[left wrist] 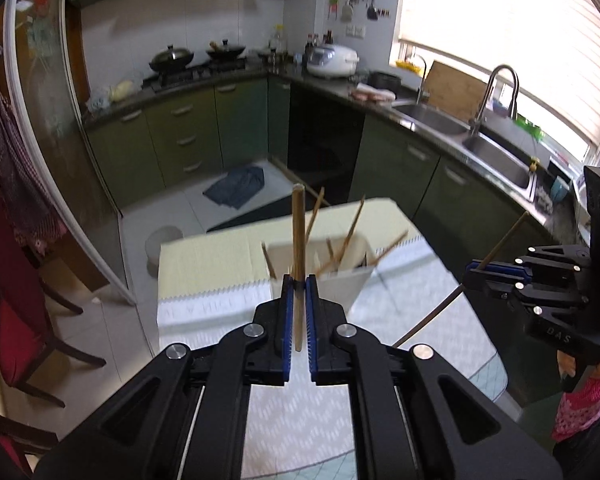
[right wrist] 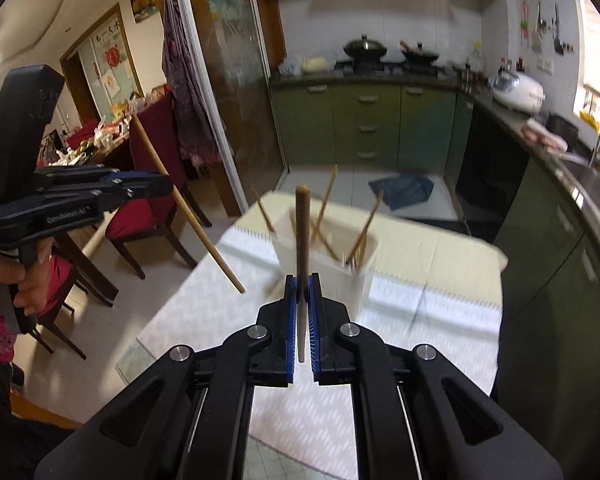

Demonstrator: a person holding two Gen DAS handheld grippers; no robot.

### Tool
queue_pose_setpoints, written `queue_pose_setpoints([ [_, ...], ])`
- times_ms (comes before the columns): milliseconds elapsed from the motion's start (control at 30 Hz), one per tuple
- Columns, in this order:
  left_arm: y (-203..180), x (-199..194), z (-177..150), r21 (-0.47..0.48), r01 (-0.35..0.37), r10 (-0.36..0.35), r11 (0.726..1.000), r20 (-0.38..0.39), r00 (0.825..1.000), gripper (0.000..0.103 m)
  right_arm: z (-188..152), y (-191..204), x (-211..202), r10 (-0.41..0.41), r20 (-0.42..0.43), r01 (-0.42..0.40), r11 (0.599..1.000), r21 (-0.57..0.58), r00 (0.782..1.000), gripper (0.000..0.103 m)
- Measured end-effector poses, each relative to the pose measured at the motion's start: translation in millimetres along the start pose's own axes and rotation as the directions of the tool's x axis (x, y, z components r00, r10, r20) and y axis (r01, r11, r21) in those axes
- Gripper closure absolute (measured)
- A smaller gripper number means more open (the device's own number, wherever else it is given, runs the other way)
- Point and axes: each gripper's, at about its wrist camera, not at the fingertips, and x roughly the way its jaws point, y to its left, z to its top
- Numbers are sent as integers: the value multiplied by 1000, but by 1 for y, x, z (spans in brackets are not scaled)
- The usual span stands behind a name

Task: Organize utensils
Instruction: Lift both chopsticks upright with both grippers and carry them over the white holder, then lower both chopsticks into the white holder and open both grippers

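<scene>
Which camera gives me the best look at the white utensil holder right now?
The right wrist view: the white utensil holder shows its rim, front wall and several chopsticks leaning inside, blurred but mostly unobstructed. In the left wrist view the holder is also blurred, and the left hand-held gripper with its light chopstick covers more of it.

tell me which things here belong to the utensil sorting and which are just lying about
Part of the job:
- light chopstick clamped in the left gripper
- darker chopstick clamped in the right gripper
- white holder with chopsticks already in it

Just lying about:
- blue cloth on the floor
- rice cooker
- woks
- sink
</scene>
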Motion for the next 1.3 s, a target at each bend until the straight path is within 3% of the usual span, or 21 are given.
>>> queue_pose_setpoints([
  [233,-3,-12,39,1,-18,17,1000,104,994,97,53,5,-19,-14,79,14,1000,-1,997,96],
  [533,1,17,69,-17,-26,28,1000,165,986,97,99,-7,-3,-73,129,71,997,24,989,96],
  [833,19,82,60,-81,9,-2,997,77,997,97,93,-31,71,-102,36,100,993,59,994,96],
  [1100,12,110,43,-54,7,-6,999,14,1000,97,76,-43,112,-97,-33,99,992,72,995,96],
  [1300,5,116,30,-38,6,-6,999,-3,1000,77,69,-44,118,-101,-47,104,992,71,994,96],
])
